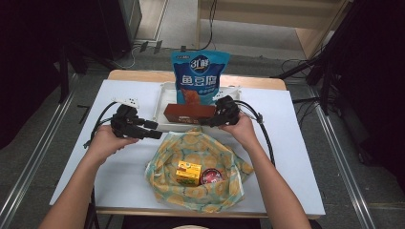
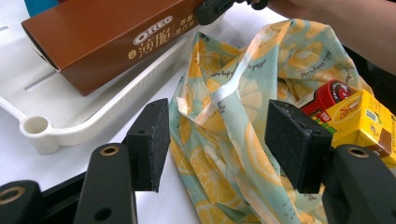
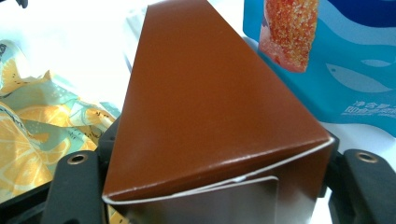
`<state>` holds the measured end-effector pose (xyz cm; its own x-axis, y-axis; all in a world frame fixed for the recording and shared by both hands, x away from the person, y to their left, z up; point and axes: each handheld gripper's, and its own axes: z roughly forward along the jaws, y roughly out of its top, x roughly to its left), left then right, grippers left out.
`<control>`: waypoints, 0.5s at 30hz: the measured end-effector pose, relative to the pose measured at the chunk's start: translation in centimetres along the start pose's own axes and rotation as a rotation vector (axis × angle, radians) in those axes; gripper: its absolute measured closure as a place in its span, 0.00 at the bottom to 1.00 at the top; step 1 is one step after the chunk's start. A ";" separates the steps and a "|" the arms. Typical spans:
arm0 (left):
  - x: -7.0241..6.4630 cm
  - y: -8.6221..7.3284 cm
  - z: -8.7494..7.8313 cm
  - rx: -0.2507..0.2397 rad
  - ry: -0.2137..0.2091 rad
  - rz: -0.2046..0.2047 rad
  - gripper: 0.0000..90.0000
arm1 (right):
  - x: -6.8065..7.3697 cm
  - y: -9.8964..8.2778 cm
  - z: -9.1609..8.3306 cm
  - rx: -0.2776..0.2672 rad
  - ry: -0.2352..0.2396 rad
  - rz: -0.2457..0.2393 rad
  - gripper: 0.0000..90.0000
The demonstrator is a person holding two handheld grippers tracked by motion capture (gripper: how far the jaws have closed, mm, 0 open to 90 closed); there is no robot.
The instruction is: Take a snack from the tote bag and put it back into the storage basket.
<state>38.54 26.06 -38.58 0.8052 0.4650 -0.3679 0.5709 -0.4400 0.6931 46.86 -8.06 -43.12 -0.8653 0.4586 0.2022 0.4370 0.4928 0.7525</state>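
Right gripper (image 1: 210,120): jaws stand wide either side of the near end of the brown biscuit box (image 3: 210,112). The box fills the gap between them, but whether the pads press on it or have let go I cannot tell; the box end hides them.

Box lies lengthwise in the white tray (image 1: 165,90), its right end at the gripper and its left end pointing toward the left of the table (image 1: 296,143). In the left gripper view its near long edge seems to rest on the tray rim, so it sits a bit tilted.

Handling, as I judge it: thin card carton, light, stiff along its length but easily crushed across the wide faces. Glossy surface, so likely slippery. The end flap shows a slight gap and may pop under pressure. Best hold is across the narrow sides near an end, with modest squeeze.

Left gripper (image 1: 152,130): jaws apart, nothing between them, hovering over the near-left rim of the lemon-print cloth bag (image 1: 200,167).

Bag is soft and slack, and holds a yellow carton (image 1: 188,172) and a red-lidded jar (image 1: 210,176). Blue snack pouch (image 1: 200,76) stands at the tray's far side.
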 end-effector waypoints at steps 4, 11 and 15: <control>0.0 0.0 0.0 0.004 0.000 0.001 0.45 | -0.2 -0.1 0.1 -0.009 -0.001 0.012 0.34; 0.0 0.0 0.0 0.001 0.001 -0.001 0.45 | -0.4 -0.1 -0.3 -0.021 -0.019 0.018 0.31; 0.0 0.0 0.0 0.002 0.001 0.000 0.45 | -0.4 -0.1 -0.4 -0.017 -0.035 0.010 0.30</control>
<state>38.53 26.05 -38.59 0.8050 0.4657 -0.3676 0.5714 -0.4416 0.6917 47.09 -8.62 -42.99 -0.8514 0.4896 0.1879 0.4413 0.4752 0.7613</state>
